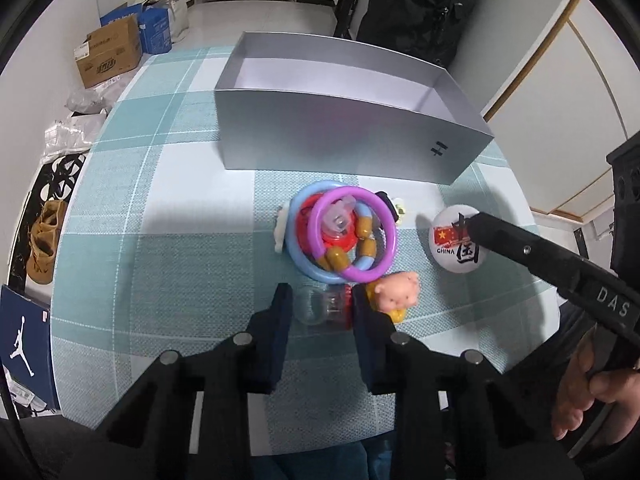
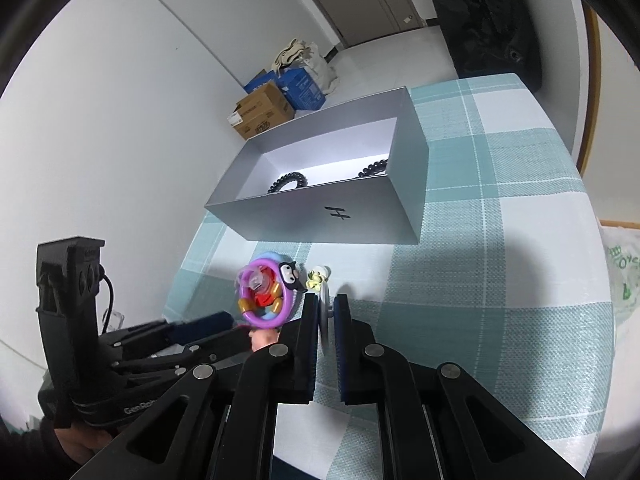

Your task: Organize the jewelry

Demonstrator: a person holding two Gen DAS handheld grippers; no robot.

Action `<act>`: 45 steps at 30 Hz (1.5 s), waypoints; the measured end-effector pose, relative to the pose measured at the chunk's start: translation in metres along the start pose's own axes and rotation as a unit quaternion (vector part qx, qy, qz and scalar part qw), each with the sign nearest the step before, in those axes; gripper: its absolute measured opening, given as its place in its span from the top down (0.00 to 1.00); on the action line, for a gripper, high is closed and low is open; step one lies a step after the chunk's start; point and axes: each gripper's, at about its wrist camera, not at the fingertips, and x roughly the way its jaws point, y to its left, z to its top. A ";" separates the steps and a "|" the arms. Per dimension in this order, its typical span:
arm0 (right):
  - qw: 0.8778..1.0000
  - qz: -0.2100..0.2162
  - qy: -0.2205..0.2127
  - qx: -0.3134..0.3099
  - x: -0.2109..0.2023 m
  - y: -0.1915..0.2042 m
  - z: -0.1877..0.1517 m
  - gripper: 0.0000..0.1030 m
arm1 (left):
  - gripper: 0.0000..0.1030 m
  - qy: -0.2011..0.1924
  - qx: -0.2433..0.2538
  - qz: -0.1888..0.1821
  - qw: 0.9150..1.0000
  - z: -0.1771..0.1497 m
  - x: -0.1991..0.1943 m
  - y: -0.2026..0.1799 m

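Woven plaid tablecloth (image 1: 168,200), rectangular grey box (image 1: 344,136)

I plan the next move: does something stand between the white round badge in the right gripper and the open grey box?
Nothing visible does. The right gripper holds the badge on edge, and bare tablecloth leads to the grey box. The bracelet pile lies to the side. Only the box wall must be cleared.

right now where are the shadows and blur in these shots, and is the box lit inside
Left wrist view: strong fisheye bend, dark shadow on the checked cloth left of the ring pile. Right wrist view: box floor brightly lit, white badge in the right tongs smeared, heavy shadow right of it.
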 end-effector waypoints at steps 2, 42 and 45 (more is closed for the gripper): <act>1.000 0.001 -0.002 0.001 -0.001 -0.001 0.000 0.93 | 0.77 0.001 0.001 -0.009 1.000 0.000 0.000 0.000; 0.999 0.012 -0.001 0.032 0.032 0.002 0.122 0.90 | 0.76 -0.043 -0.046 -0.089 0.994 0.116 -0.003 0.009; 0.999 -0.010 0.016 0.035 0.043 -0.004 0.126 0.83 | 0.74 -0.035 -0.055 -0.094 0.993 0.120 0.002 0.015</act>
